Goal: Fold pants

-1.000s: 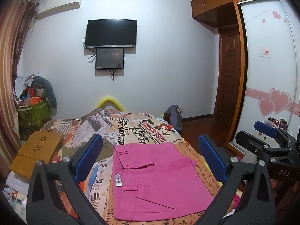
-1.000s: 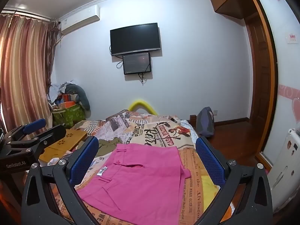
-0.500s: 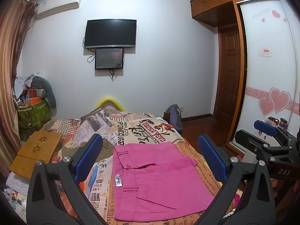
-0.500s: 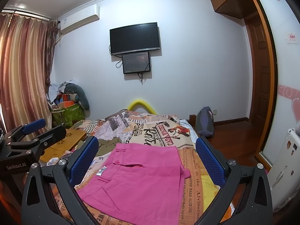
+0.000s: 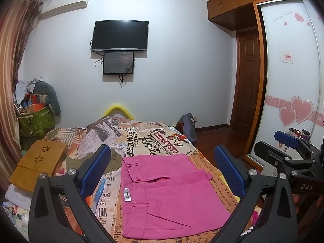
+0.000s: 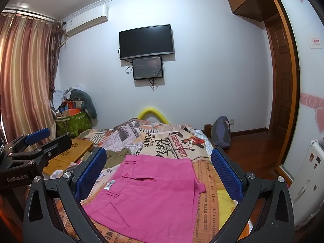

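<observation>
The pink pants (image 5: 168, 194) lie folded into a flat rectangle on the printed bedspread (image 5: 141, 139), waistband to the left with a white label showing. They also show in the right wrist view (image 6: 149, 192). My left gripper (image 5: 162, 170) is open and empty, held above the near part of the pants. My right gripper (image 6: 159, 170) is open and empty, also above the pants. Each gripper shows at the edge of the other's view: the right one (image 5: 287, 158) and the left one (image 6: 30, 154).
An olive garment (image 5: 113, 162) lies left of the pants. A wooden lap tray (image 5: 38, 162) sits on the bed's left side. A green bag (image 5: 34, 121) of clutter stands by the curtain. A backpack (image 5: 189, 125) stands on the floor at right. A wardrobe (image 5: 291, 81) is at right.
</observation>
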Demonstrator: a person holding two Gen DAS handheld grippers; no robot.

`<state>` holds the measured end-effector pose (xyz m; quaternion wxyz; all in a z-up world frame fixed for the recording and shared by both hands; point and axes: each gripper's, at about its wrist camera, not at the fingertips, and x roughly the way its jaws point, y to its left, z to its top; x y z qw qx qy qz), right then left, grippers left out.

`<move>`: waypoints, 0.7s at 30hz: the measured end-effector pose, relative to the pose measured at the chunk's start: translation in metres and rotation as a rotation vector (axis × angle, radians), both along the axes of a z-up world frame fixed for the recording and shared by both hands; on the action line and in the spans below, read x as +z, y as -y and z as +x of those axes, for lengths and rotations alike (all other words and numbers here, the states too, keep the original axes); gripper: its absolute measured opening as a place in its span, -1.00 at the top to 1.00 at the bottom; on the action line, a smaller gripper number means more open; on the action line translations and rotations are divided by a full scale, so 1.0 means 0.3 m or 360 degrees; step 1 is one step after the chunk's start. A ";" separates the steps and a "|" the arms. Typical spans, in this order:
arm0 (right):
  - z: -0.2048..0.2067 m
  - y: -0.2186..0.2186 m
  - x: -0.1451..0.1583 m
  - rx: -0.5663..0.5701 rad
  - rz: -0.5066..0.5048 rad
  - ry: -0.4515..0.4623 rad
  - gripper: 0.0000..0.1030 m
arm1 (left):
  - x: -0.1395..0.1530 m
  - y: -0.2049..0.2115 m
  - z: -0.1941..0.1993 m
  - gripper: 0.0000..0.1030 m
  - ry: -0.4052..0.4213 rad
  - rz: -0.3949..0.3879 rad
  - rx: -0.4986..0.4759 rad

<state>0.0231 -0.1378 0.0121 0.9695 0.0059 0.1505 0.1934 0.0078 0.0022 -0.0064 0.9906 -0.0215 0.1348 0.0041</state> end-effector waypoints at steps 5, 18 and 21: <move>-0.001 -0.004 -0.001 0.0001 -0.0003 0.0000 -1.00 | 0.001 0.001 0.003 -1.00 0.0001 0.0000 0.0002; -0.002 -0.005 0.000 0.0001 -0.0004 0.0001 -1.00 | 0.005 -0.003 0.004 -0.99 0.0003 0.0002 -0.0010; -0.002 -0.006 -0.001 0.0001 -0.0004 0.0000 -1.00 | 0.004 -0.002 0.003 -0.99 0.0005 0.0007 -0.0012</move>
